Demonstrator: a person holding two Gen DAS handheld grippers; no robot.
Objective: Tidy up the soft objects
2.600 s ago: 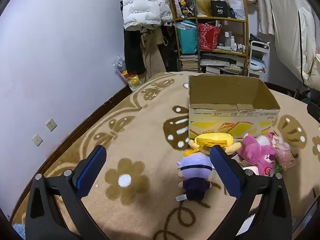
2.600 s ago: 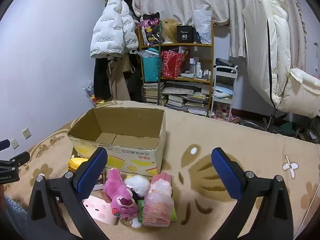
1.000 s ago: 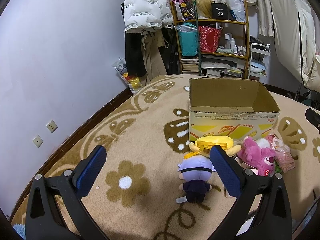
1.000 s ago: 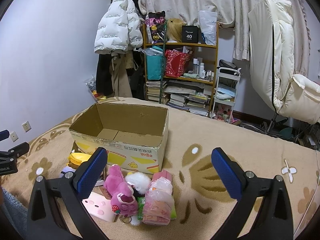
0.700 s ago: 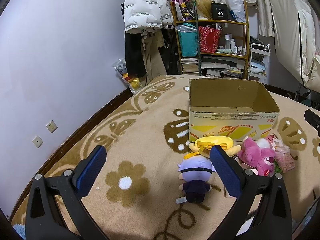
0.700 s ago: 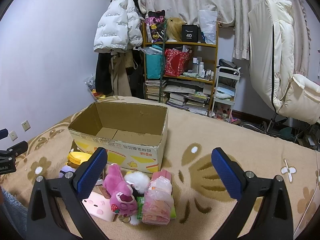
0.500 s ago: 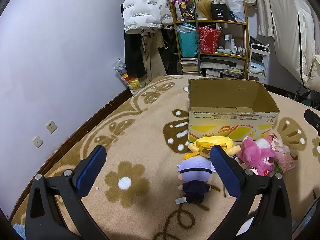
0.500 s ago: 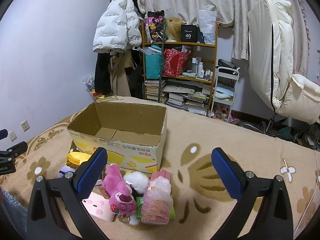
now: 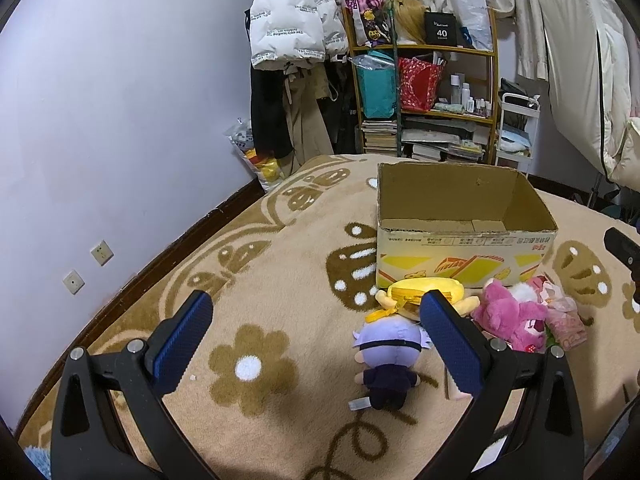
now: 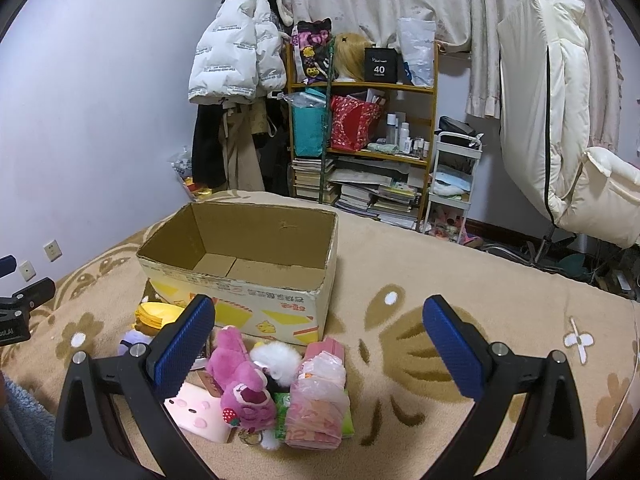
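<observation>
An open, empty cardboard box [image 9: 464, 240] [image 10: 256, 300] stands on the patterned rug. In front of it lie a purple-haired doll [image 9: 388, 354], a yellow plush [image 9: 426, 290] [image 10: 154, 314], a pink bear [image 9: 506, 316] [image 10: 240, 380], a white fluffy toy [image 10: 278, 358], a pink pouch [image 10: 200, 414] and pink plastic-wrapped packs [image 10: 320, 394]. My left gripper [image 9: 316, 344] is open above the rug, left of the doll. My right gripper [image 10: 318, 348] is open above the pile, empty.
A wooden shelf [image 10: 360, 140] full of bags, bottles and books stands at the back, with hanging coats [image 10: 236, 64] left of it. A white cart [image 10: 452, 176] and cream chair [image 10: 560, 128] stand on the right. The wall [image 9: 100, 120] runs along the left.
Both views have shifted only slightly; the grippers stay open and nothing on the rug has moved.
</observation>
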